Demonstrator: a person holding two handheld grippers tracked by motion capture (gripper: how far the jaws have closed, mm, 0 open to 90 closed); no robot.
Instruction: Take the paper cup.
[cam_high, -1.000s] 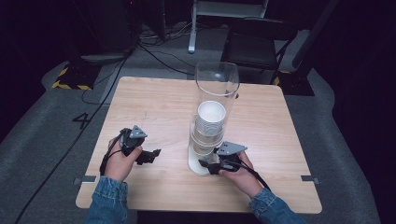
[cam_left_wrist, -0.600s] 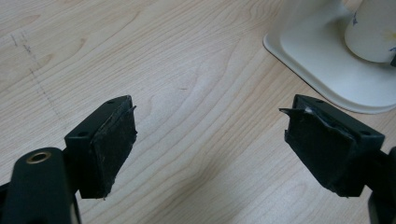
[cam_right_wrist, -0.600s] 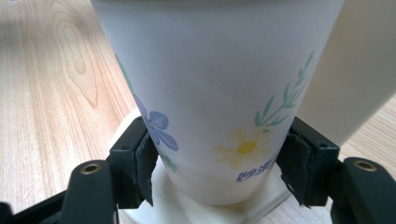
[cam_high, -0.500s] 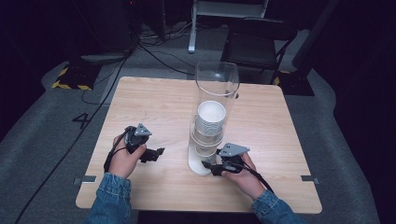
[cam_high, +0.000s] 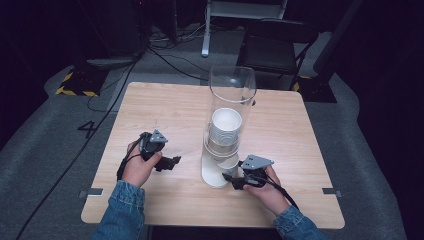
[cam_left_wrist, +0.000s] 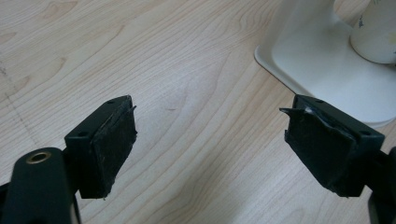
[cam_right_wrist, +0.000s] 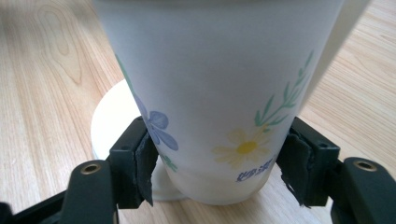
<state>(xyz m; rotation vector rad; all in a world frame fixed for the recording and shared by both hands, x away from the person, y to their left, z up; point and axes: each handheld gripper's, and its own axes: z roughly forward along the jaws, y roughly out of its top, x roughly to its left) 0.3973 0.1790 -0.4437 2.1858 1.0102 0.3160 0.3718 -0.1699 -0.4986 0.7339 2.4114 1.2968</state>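
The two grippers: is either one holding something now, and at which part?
The right gripper has its jaws on both sides of the lowest paper cup, near the cup's bottom, under the dispenser. The left gripper is open and holds nothing.

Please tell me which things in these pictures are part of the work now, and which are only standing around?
Part of the work:
- flowered paper cup, between the right gripper jaws
- clear tube dispenser with its stack of cups and white base
- left gripper, open over the table

Only standing around:
- black folding chair
- floor cables
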